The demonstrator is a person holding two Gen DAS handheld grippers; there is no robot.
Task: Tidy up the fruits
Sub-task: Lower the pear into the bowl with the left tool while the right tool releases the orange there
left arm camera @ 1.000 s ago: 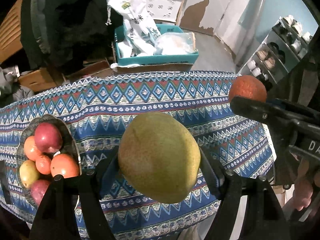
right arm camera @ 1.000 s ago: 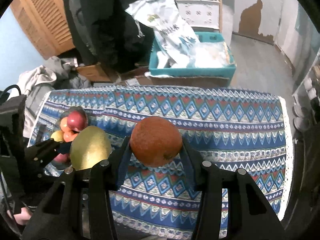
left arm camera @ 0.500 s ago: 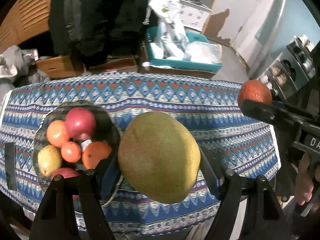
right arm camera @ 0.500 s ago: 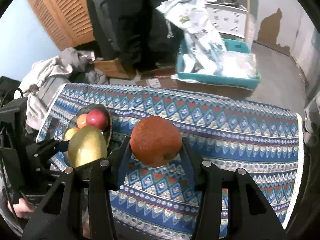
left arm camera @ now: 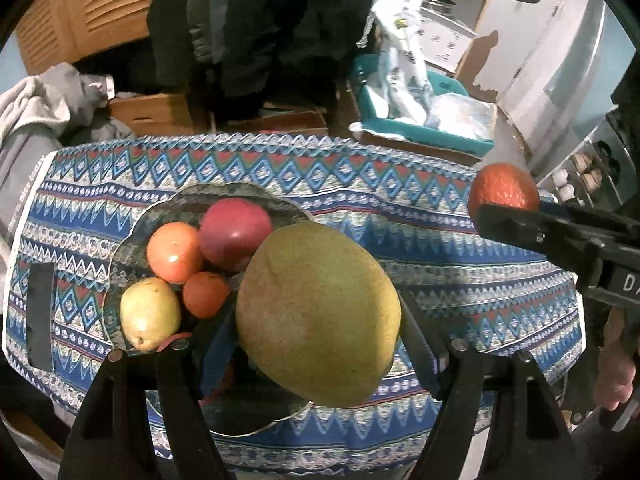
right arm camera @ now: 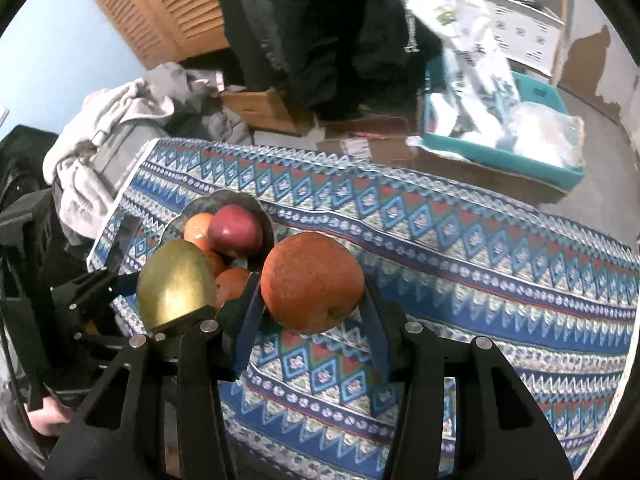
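Observation:
My left gripper (left arm camera: 318,316) is shut on a large yellow-green mango (left arm camera: 318,312) and holds it above the near right part of a dark fruit bowl (left arm camera: 168,208). The bowl holds a red apple (left arm camera: 236,232), oranges (left arm camera: 174,252) and a yellow fruit (left arm camera: 150,312). My right gripper (right arm camera: 312,284) is shut on an orange (right arm camera: 312,280), held above the cloth just right of the bowl (right arm camera: 264,216). The mango (right arm camera: 174,284) shows in the right wrist view; the orange (left arm camera: 502,188) shows in the left wrist view.
A blue patterned tablecloth (left arm camera: 400,192) covers the table. Beyond the far edge stand a teal bin with bags (left arm camera: 420,120), cardboard boxes (left arm camera: 152,112), grey clothes (right arm camera: 120,120) and a person in dark clothes (left arm camera: 260,20). A dark flat strip (left arm camera: 40,316) lies at the cloth's left edge.
Both grippers moved left toward the bowl with their fruits. The mango now hangs over the bowl's near right part and the orange is close beside the bowl.

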